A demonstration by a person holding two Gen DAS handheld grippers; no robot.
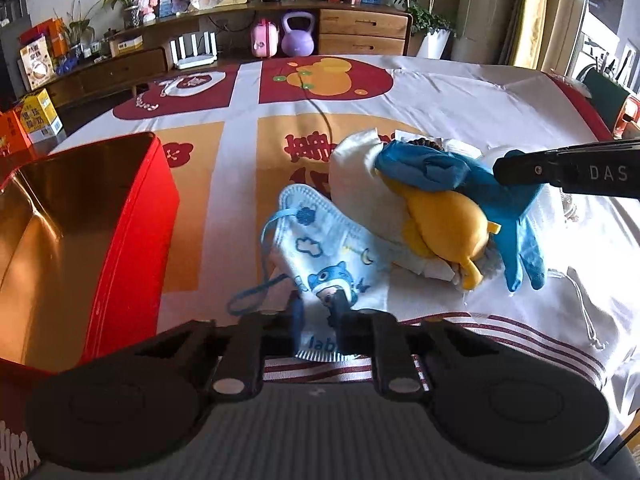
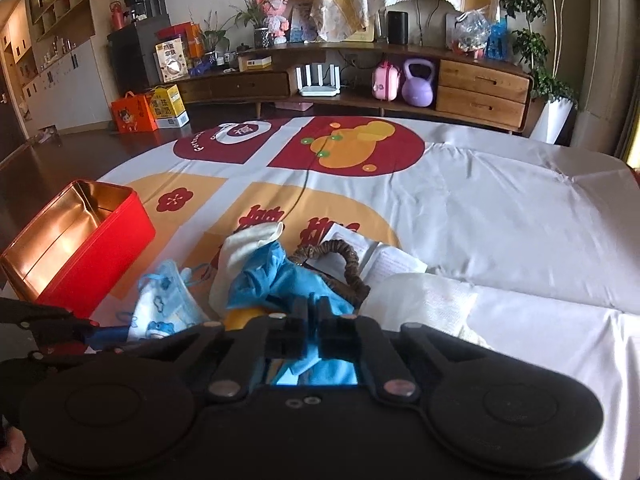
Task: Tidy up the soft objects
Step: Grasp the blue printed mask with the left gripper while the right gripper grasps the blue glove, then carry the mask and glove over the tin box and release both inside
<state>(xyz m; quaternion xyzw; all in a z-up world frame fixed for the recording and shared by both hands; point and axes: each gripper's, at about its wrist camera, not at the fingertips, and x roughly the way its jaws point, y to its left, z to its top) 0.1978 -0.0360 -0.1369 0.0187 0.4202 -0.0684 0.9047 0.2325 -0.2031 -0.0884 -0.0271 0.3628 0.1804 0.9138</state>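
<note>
**Both grippers pinched on soft things**

Left gripper (image 1: 318, 312): closed tight on the near edge of the face mask (image 1: 320, 248). Mask pale blue with cartoon pictures, flat on the cloth (image 1: 460, 96), ear loop (image 1: 256, 292) curled beside it on the left.

Right gripper (image 2: 314, 312): closed tight on the blue glove (image 2: 280, 276). Seen from the left camera as a black arm reaching in from the right, tip pressed on the same glove.

Just behind the mask: a small pile. Yellow soft toy (image 1: 448, 224) on top of a white cloth bag (image 1: 356, 176), blue glove draped over the toy, glove fingers hanging down on the right side. Mask touching the bag at its far corner.

In the same pile, seen from the right camera: a brown woven ring (image 2: 344, 264) peeking out behind the glove, on some white paper (image 2: 392, 260). A white padded pouch (image 2: 424, 300) just right of the glove.

Off to the left: a red tin box (image 1: 132, 232), lid off, shiny gold inside. Near the mask but not touching it.

Further back: red and yellow shapes printed across the cloth.

Far away: a long wooden cabinet (image 2: 480, 84) by the wall, with a purple weight (image 2: 418, 84) and a pink case (image 2: 386, 80) side by side on its low shelf.
</note>
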